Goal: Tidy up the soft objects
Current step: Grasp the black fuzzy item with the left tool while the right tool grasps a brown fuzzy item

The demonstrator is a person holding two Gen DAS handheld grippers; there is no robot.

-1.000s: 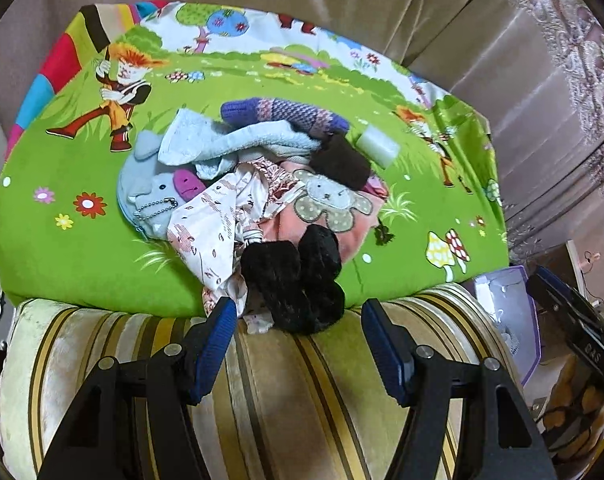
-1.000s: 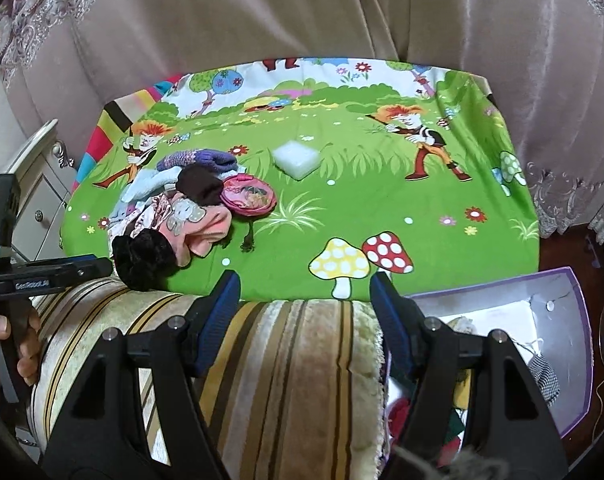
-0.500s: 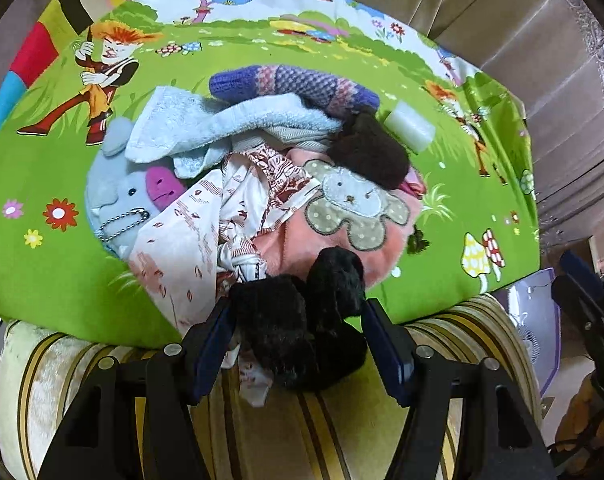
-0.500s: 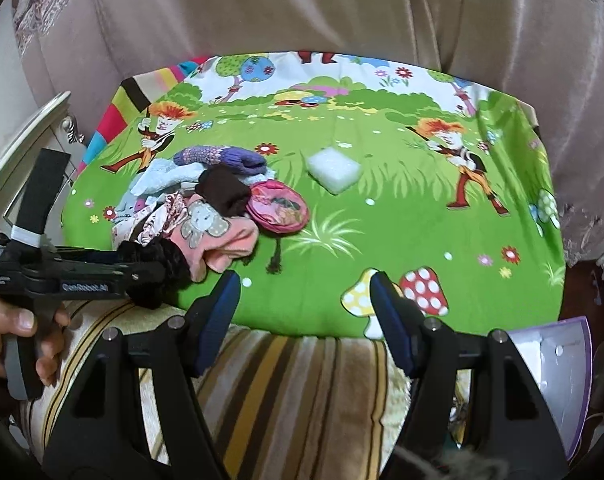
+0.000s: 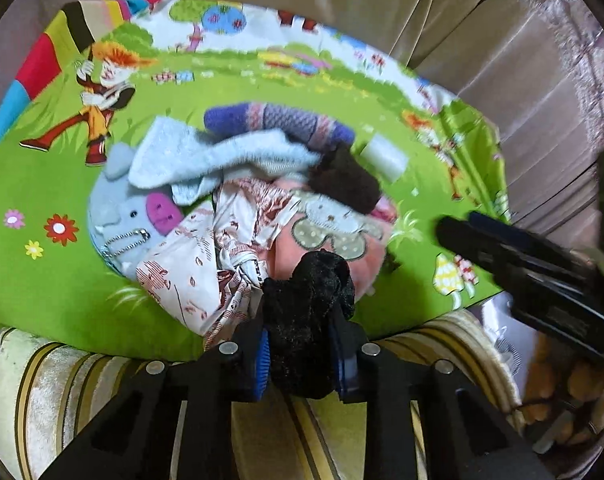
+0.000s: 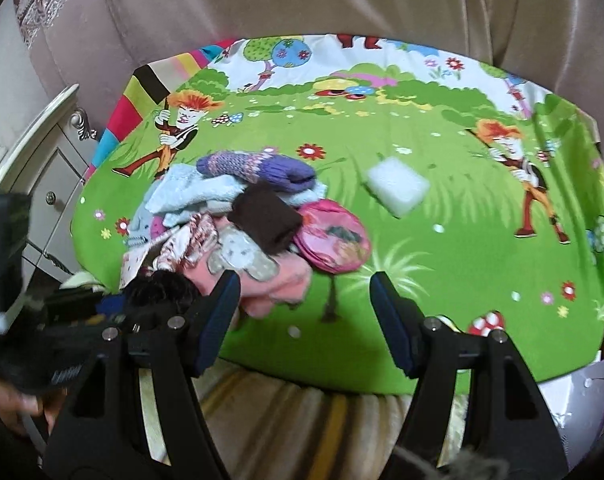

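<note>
A heap of soft things lies on the green cartoon mat [image 5: 41, 280]: a purple knitted sock [image 5: 277, 124], a light blue towel [image 5: 205, 156], a grey plush pouch [image 5: 129, 216], a white patterned cloth [image 5: 197, 264], a pink garment with a bear patch [image 5: 330, 228] and a dark brown cloth [image 5: 350, 184]. At the heap's near edge my left gripper [image 5: 302, 354] is closing; its blue pads press on a black fuzzy cloth [image 5: 310, 292]. My right gripper [image 6: 304, 280] stands open over the mat beside the pink garment [image 6: 277, 284], holding nothing. A round pink pouch [image 6: 334, 240] lies just beyond it.
A white foam block [image 6: 398, 186] lies alone on the mat to the right of the heap. A striped cushion [image 5: 101, 392] runs along the near edge. A purple box [image 6: 582, 392] sits low on the right, a white cabinet [image 6: 41, 168] on the left, and curtains hang behind.
My left gripper moved forward around the black fuzzy cloth and its jaws closed onto it. The right gripper swung left and closer, from the mat's front edge towards the heap.
</note>
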